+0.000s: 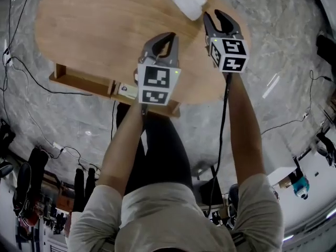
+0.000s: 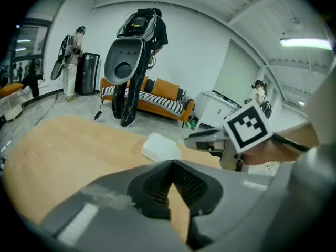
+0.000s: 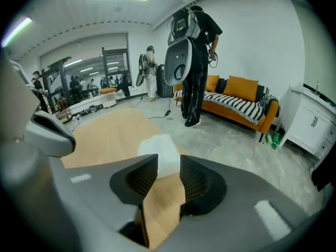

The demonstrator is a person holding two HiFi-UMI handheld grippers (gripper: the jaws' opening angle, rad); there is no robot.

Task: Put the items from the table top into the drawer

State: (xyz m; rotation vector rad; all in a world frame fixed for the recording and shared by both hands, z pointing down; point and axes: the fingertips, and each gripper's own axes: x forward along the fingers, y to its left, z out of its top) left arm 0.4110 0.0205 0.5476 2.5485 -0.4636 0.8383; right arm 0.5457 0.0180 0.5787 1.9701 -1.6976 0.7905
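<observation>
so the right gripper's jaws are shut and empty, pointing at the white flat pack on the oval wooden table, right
One thing is wrong: the right gripper has its jaws open, not shut. The right gripper view shows a clear gap between them, empty, pointing at the white flat pack on the oval wooden table.

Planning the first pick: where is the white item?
In the head view the white item lies at the far edge of the table, just beyond the right gripper.

Bare forearms [image 1: 124, 146] are stretching forward side by side; the grey plastic left gripper [image 1: 171, 35] is pressing its jaws together, while the grey plastic right gripper [image 1: 212, 14] is gaping, empty.
</observation>
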